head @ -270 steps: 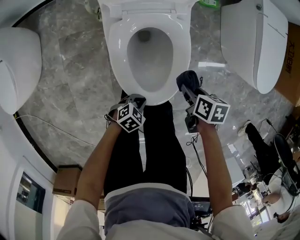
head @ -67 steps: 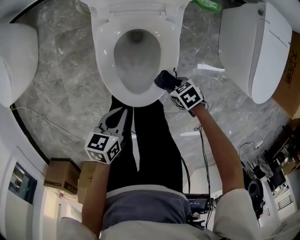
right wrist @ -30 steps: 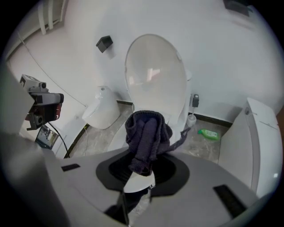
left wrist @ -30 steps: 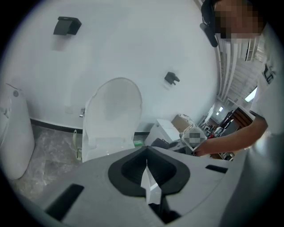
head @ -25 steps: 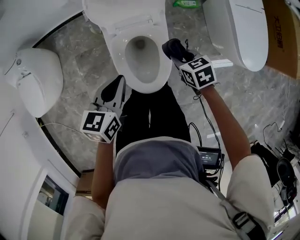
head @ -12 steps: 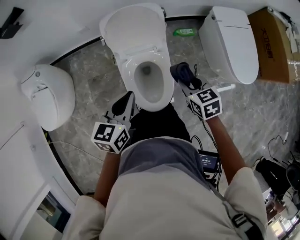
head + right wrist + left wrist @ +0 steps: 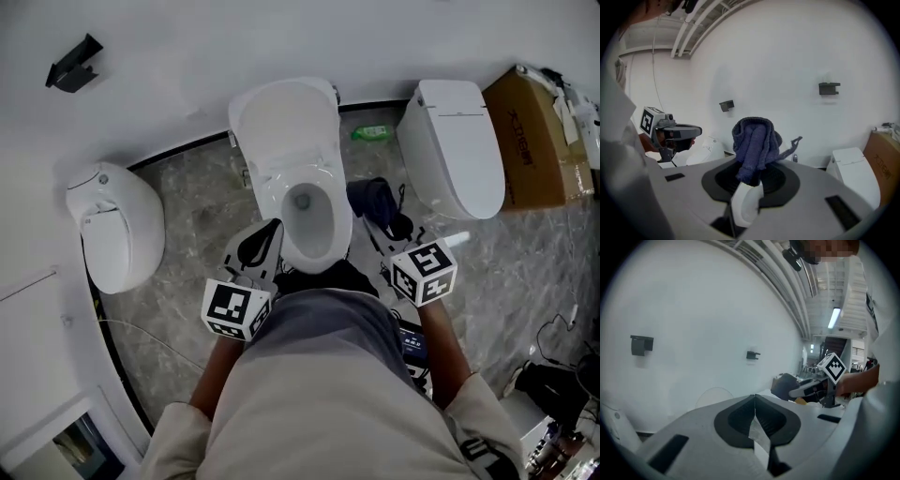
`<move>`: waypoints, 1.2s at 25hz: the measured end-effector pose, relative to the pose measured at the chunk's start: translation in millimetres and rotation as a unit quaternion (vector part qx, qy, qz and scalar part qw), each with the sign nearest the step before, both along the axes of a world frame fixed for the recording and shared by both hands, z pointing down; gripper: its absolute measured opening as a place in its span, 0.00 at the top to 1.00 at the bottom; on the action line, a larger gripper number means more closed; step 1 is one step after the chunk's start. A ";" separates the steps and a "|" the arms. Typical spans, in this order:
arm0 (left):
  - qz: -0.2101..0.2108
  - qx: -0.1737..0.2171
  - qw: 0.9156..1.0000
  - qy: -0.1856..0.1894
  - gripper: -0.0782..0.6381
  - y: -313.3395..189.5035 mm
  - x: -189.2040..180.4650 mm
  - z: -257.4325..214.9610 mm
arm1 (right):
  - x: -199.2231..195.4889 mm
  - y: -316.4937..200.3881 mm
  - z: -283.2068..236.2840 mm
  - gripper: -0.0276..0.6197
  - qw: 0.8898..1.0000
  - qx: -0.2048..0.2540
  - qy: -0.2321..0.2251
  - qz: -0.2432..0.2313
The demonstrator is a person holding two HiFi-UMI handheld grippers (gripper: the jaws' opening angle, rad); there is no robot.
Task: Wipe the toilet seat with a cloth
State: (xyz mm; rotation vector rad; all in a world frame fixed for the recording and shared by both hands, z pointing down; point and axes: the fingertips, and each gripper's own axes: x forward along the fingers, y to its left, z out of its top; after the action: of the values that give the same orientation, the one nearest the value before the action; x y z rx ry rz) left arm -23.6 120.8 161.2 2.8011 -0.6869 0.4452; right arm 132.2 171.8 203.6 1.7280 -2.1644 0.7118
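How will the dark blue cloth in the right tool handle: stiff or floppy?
Likely floppy: the cloth bunches and folds over above the right tool. Probably light, since one pinch holds it up. Its knit-looking texture suggests little slip.

The cloth (image 7: 754, 143) is showing deep navy against the white toilet (image 7: 295, 150). The floor (image 7: 192, 202) is running grey with paler marble veins — the left gripper (image 7: 267, 234) and the right gripper (image 7: 380, 217) are each carrying black-and-white square markers, and the box (image 7: 539, 141) is showing cardboard brown.
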 end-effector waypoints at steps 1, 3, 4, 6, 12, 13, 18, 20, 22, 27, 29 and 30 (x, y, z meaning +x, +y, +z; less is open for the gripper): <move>-0.006 -0.006 1.000 0.012 0.88 -1.6 -4.0 -7.3 | -1.9 0.9 -10.8 0.83 1.000 0.009 -0.002 0.003; -0.024 -0.021 0.999 0.035 0.88 -7.5 -14.0 -21.7 | -5.5 2.7 -33.2 0.83 1.000 0.029 -0.004 0.008; -0.033 -0.023 0.998 0.044 0.88 -11.2 -19.4 -29.4 | -7.4 3.3 -44.7 0.83 0.999 0.040 -0.004 0.010; -0.048 -0.020 0.997 0.065 0.88 -18.8 -29.6 -45.6 | -11.4 3.2 -67.0 0.83 0.998 0.062 0.000 0.011; -0.068 -0.018 0.992 0.106 0.88 -39.8 -48.8 -73.5 | -21.3 -5.7 -115.2 0.83 0.994 0.104 0.025 -0.001; -0.068 -0.019 0.992 0.107 0.88 -41.5 -50.2 -73.6 | -23.4 -6.8 -119.5 0.83 0.994 0.108 0.029 -0.005; -0.060 -0.028 0.992 0.106 0.88 -40.3 -54.7 -71.4 | -35.3 -3.5 -123.6 0.84 0.993 0.109 0.044 -0.015; -0.058 -0.029 0.992 0.108 0.88 -41.2 -55.5 -72.6 | -39.9 -2.7 -122.0 0.84 0.993 0.107 0.035 -0.016; -0.056 -0.030 0.992 0.109 0.88 -42.5 -56.1 -73.7 | -43.3 -2.7 -120.5 0.84 0.994 0.105 0.030 -0.015; -0.051 -0.033 0.992 0.109 0.88 -42.9 -58.8 -72.9 | -46.8 -2.3 -118.0 0.84 0.995 0.100 0.025 -0.006; -0.051 -0.036 0.992 0.108 0.88 -43.0 -61.0 -71.4 | -48.1 -2.7 -118.4 0.84 0.995 0.100 0.018 -0.003; -0.051 -0.037 0.992 0.108 0.88 -43.3 -62.0 -70.8 | -48.8 -3.1 -118.8 0.84 0.995 0.100 0.016 -0.002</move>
State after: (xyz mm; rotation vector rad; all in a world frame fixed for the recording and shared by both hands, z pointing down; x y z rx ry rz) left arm -85.7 77.5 90.3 2.6761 -0.7437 0.1426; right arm 83.4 168.6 84.8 1.8150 -2.2838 0.4755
